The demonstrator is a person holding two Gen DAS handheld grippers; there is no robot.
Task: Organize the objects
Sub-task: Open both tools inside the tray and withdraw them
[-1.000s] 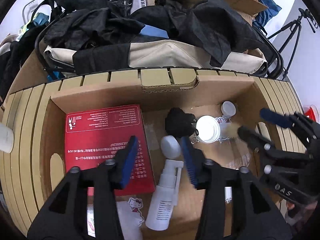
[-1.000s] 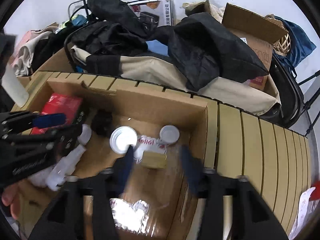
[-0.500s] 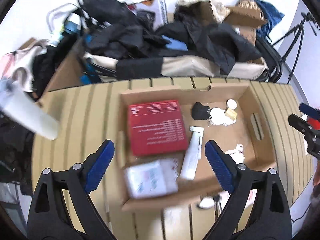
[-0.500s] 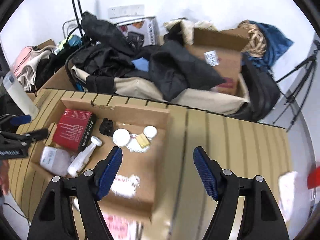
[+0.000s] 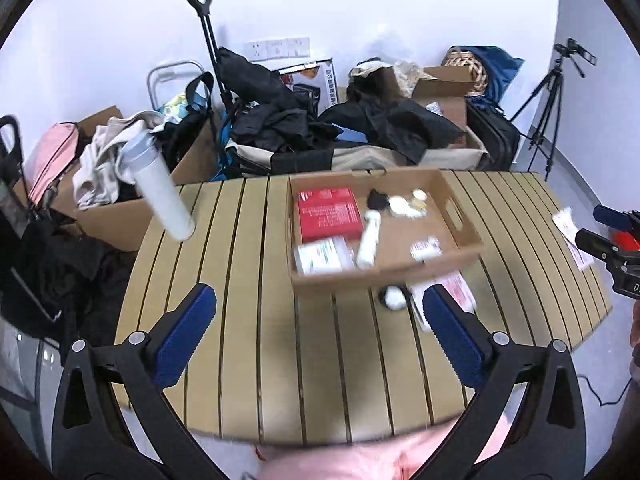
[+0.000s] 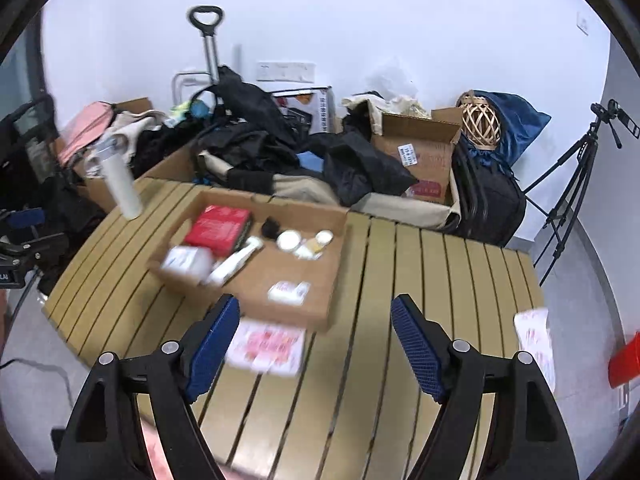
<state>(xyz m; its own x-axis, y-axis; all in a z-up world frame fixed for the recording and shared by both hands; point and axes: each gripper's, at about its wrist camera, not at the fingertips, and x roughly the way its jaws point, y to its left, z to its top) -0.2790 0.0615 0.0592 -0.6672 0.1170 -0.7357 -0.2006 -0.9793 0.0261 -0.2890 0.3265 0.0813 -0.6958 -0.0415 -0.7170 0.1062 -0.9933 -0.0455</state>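
Both grippers hover above a slatted table point(image 5: 248, 320) with nothing between their blue pads. The left gripper point(image 5: 320, 336) has just spread its jaws fully apart; the right gripper point(image 6: 316, 344) has its jaws released too, having just opened a little further. Ahead of both pairs of jaws sits the cardboard box point(image 5: 460, 216), already holding a red box point(image 5: 328, 214), a white spray bottle point(image 5: 368, 240), a flat white packet point(image 5: 322, 254) and small jars. Loose items remain outside: a pink-printed sachet point(image 6: 266, 346) just beyond the right gripper's left jaw, and a small round white object point(image 5: 394, 298) near the box's front wall. The sachet looks light, thin and limp, likely best pinched at an edge; the round piece may roll.
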